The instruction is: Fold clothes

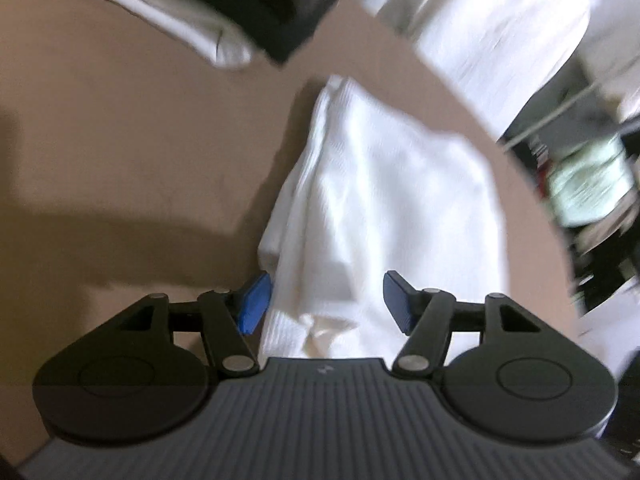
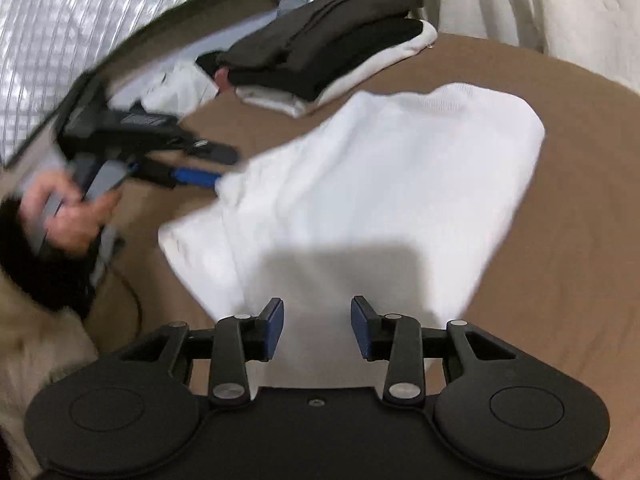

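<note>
A white folded garment [image 1: 380,200] [image 2: 380,180] lies on a brown surface [image 1: 120,140] [image 2: 560,260]. My left gripper [image 1: 326,302] stands open over the garment's near end, its blue pads [image 1: 256,302] either side of the cloth and not pressing on it. The right wrist view shows this left gripper [image 2: 218,166], held by a hand [image 2: 76,216], at the garment's left edge. My right gripper [image 2: 318,328] is open above the garment's near edge, with cloth below the gap and nothing gripped.
A stack of folded clothes [image 2: 320,56] [image 1: 240,0], dark on top of white, sits at the far side. White bedding [image 2: 520,0] hangs behind. A quilted silver sheet [image 2: 80,20] lies at the far left, and a dark cable [image 2: 136,300] runs near the hand.
</note>
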`<state>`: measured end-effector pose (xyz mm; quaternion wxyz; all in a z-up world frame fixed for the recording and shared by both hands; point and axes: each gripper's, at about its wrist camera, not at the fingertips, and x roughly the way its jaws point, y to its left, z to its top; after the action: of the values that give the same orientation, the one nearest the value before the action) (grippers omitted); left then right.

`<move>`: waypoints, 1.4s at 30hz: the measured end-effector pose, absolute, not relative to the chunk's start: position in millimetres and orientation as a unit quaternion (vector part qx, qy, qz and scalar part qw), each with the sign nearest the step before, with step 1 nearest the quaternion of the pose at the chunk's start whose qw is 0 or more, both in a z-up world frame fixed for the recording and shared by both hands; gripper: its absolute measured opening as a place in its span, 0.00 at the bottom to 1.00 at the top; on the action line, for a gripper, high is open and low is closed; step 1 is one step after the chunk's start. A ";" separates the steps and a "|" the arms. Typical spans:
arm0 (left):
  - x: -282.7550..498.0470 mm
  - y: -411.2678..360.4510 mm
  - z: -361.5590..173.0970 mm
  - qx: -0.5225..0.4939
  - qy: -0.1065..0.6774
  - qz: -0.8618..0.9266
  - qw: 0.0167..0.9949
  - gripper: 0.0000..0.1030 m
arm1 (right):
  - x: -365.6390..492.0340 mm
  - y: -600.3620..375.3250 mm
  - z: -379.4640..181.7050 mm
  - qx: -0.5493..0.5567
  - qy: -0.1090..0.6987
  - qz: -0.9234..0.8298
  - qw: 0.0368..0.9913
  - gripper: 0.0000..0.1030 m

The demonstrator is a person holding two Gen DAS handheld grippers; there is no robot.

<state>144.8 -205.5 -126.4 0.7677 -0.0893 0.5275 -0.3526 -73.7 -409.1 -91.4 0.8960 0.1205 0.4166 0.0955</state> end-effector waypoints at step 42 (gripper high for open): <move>225.5 -279.8 -142.0 -0.050 0.422 -0.407 0.809 0.58 | 119.3 -542.2 -50.5 -0.047 0.396 0.109 0.911 0.58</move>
<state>225.5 -279.8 -142.1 0.8087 -0.0497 0.4219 -0.4070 119.3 -542.2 -50.5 0.9106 -0.0465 0.3960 0.1089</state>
